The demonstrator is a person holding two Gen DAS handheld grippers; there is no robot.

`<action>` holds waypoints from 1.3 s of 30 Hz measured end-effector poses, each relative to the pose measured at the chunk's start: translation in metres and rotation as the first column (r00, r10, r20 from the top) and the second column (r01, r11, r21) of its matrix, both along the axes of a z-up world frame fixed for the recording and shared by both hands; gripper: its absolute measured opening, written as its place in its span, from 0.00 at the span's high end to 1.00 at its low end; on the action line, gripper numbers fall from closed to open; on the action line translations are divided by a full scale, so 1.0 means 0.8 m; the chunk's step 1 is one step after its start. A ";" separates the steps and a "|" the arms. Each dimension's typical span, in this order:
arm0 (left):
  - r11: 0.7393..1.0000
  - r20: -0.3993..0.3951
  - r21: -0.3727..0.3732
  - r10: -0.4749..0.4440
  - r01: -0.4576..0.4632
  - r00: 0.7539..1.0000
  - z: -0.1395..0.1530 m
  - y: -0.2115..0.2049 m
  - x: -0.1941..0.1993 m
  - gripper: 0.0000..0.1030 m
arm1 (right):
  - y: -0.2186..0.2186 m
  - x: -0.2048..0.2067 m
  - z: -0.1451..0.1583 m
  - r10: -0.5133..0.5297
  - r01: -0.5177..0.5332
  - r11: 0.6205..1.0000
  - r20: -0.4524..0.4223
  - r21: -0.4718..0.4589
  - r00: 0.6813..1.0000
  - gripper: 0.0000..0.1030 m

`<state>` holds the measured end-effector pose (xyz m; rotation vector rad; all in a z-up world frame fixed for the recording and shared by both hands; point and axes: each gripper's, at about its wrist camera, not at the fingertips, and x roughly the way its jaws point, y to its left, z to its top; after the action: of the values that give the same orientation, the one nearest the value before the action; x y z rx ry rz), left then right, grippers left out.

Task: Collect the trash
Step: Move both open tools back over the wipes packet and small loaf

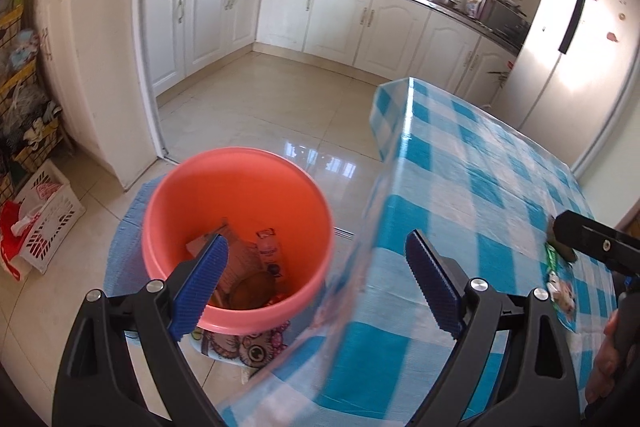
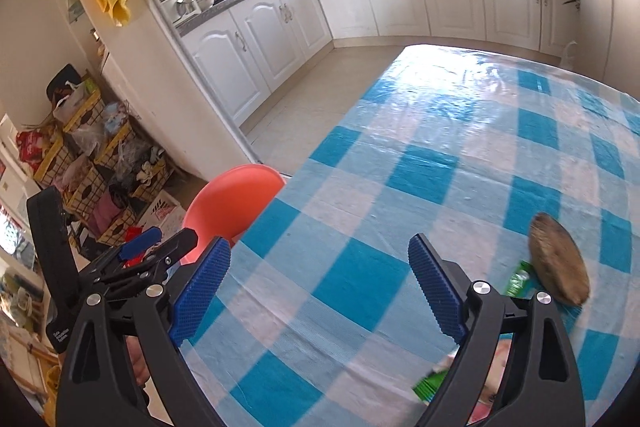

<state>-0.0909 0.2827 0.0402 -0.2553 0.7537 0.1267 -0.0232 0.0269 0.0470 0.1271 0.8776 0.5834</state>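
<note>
An orange bin (image 1: 240, 235) stands on the floor beside the table; it holds a carton, a small pink packet and a brown round lid. My left gripper (image 1: 316, 283) is open and empty, above the bin's right rim and the table edge. My right gripper (image 2: 320, 287) is open and empty over the blue-checked tablecloth (image 2: 420, 155). A brown round piece (image 2: 558, 263) and a green wrapper (image 2: 518, 279) lie on the table right of it. Another green wrapper (image 2: 430, 385) lies under its right finger. The bin's rim (image 2: 236, 199) shows left of the table.
White kitchen cabinets (image 1: 320, 15) line the far walls. A fridge (image 1: 560, 39) stands behind the table. Wire baskets of clutter (image 2: 92, 163) and a white crate (image 1: 44, 227) sit on the floor at left. The left gripper's body (image 2: 120, 267) shows beside the right one.
</note>
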 end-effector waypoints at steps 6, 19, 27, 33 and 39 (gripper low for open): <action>0.998 0.001 0.013 -0.065 0.065 0.998 0.006 -0.034 -0.004 0.12 | -0.033 -0.006 0.002 -0.045 0.045 0.999 0.004 0.015 0.999 0.13; 0.979 -0.010 0.038 -0.198 0.198 0.980 0.017 -0.104 -0.010 0.12 | -0.121 -0.019 -0.003 -0.156 0.156 0.987 0.010 0.033 0.988 0.13; 0.961 -0.032 0.057 -0.268 0.270 0.963 0.016 -0.147 -0.010 0.12 | -0.164 -0.022 -0.011 -0.210 0.210 0.977 -0.011 0.043 0.978 0.13; 0.943 -0.044 0.073 -0.323 0.326 0.945 0.017 -0.179 -0.009 0.12 | -0.194 -0.021 -0.016 -0.251 0.251 0.966 -0.017 0.055 0.968 0.13; 0.926 -0.054 0.076 -0.366 0.369 0.929 0.017 -0.204 -0.005 0.12 | -0.215 -0.016 -0.021 -0.274 0.276 0.959 -0.027 0.066 0.961 0.13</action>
<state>-0.0952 0.1194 0.0534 -0.0267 0.8205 -0.1936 -0.0359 -0.1454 0.0299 0.3127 0.8396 0.3521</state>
